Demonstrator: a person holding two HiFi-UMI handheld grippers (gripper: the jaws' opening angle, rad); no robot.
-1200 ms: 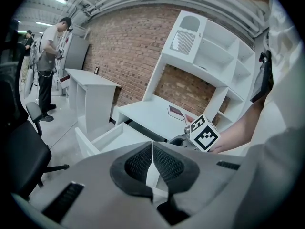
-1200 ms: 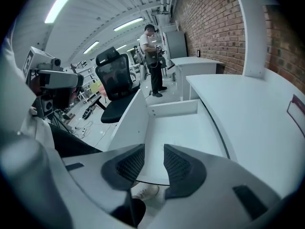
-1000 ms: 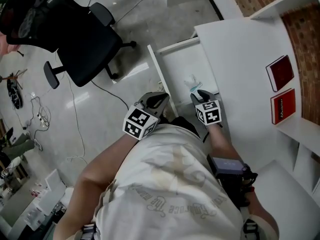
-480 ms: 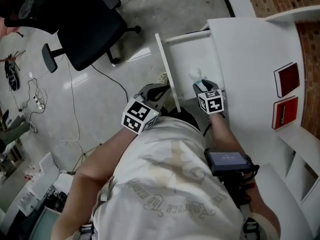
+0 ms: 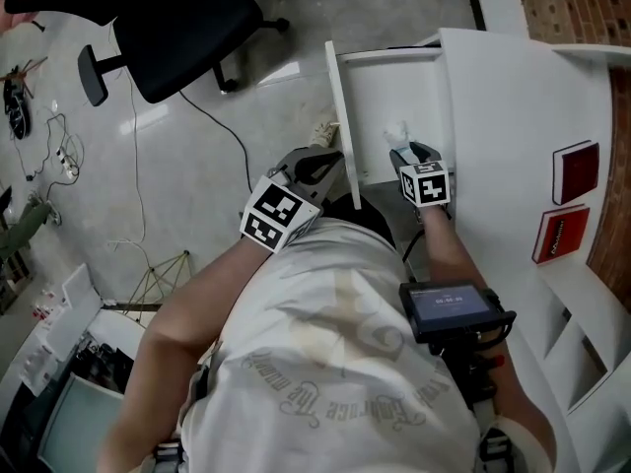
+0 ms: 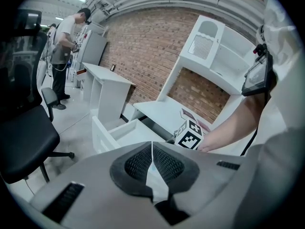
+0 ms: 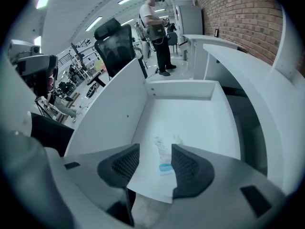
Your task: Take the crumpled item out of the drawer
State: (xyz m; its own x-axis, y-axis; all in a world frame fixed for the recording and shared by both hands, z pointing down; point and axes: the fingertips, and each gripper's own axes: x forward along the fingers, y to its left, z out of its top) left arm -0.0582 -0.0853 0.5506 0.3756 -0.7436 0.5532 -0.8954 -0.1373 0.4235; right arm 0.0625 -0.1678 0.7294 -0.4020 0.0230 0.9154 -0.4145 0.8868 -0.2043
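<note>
The white counter point(image 5: 513, 106) has its drawer point(image 5: 340, 106) pulled open. The left gripper point(image 5: 320, 164), fingers shut together and empty, hangs beside the drawer's front panel. The right gripper point(image 5: 407, 154) points down into the drawer, its fingers just having opened wide, either side of the crumpled item point(image 7: 163, 154) without pressing it. The item lies on the drawer floor by its near edge.

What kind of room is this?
Likely an office or workshop room: a black swivel chair, a white desk with an open drawer, and a brick wall behind.
</note>
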